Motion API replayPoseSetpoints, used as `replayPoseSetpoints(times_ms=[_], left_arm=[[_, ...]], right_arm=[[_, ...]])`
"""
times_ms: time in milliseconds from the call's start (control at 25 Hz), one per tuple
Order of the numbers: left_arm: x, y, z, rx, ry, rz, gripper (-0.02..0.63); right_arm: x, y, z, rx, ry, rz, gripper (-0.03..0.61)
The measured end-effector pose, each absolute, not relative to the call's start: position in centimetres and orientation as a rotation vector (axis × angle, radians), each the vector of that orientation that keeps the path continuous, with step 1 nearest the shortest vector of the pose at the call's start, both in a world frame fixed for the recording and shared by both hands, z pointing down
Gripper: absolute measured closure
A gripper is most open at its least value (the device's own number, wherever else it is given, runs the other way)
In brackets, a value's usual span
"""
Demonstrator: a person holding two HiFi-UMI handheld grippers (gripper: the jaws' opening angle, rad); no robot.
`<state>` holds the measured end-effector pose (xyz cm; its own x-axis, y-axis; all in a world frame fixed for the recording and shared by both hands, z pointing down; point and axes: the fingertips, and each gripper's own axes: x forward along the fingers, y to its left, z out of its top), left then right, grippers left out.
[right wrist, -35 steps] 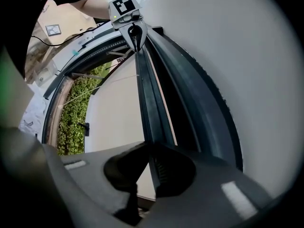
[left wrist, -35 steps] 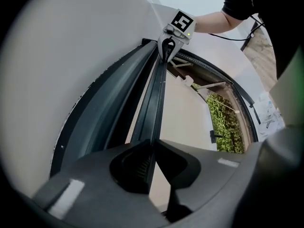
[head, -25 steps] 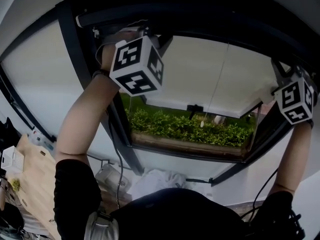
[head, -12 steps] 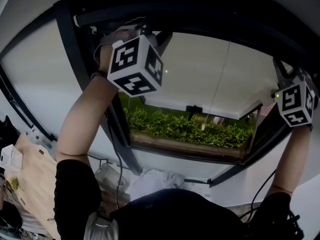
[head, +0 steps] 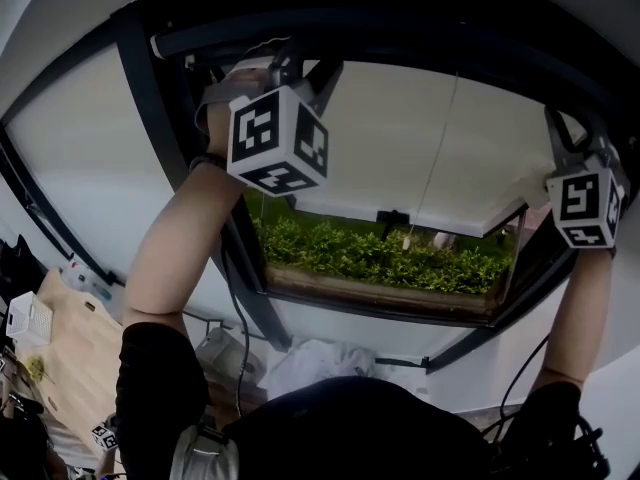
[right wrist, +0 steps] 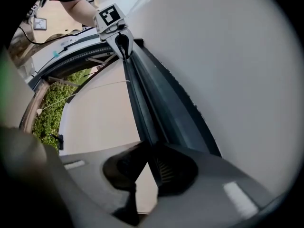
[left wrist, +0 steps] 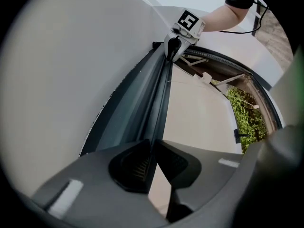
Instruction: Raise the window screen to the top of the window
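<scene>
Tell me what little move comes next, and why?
Probably let go and back away: the dark bar sits atop the window frame, and the left hand-held gripper and right hand-held gripper are opening their jaws around it.

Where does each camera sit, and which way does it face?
Head view: on the person's head, facing the window; arms, left claw, right claw show.
Left gripper view: on the left claw, looking along the dark rail to the right claw and arm; its opening jaws pinch the rail.
Right gripper view: mirrored, toward the left claw and arm; jaws opening likewise.
Gripper views share rail, shrubs.
</scene>
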<state>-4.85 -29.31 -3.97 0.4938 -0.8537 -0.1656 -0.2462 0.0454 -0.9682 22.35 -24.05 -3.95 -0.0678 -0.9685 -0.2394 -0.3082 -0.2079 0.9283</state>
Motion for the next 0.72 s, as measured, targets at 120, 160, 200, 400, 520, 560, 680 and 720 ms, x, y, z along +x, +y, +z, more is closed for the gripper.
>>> replayPoseSetpoints(times_ms=[120,160,200,400,520,560,680,720], left_arm=[[-4.8,-29.2,-3.9,-1.506,1.033,-0.582,0.561],[-4.8,-29.1,-3.9,-1.524,1.04,-0.567,0.56],[-4.9,-29.0,-3.9,-1.542,1.047,-0.55,0.558],[-4.9,-28.8,-3.9,-1.577,1.081,-0.449,0.549],[-5.1,-28.4,-3.9,-1.608,1.103,-0.4,0.549],[-5.2,-28.3,-3.9,-1.625,1.107,-0.388,0.551],[-5.3,-28.4,-3.6,-1.669,1.114,-0.372,0.554],[-5.3,-28.5,-3.5,-1.679,1.117,-0.368,0.559]], right_arm=[[22.2,-23.8,-4.1,1.602,-1.429,-1.312,0.522],[22.1,-23.7,-4.1,1.616,-1.433,-1.313,0.522],[22.1,-23.7,-4.2,1.63,-1.437,-1.315,0.522],[21.7,-22.9,-3.9,1.684,-1.528,-1.322,0.522],[21.6,-22.6,-3.5,1.684,-1.565,-1.321,0.522],[21.5,-22.7,-3.4,1.683,-1.57,-1.32,0.522],[21.6,-22.9,-3.0,1.687,-1.592,-1.305,0.522],[21.7,-22.9,-2.8,1.692,-1.599,-1.295,0.522]])
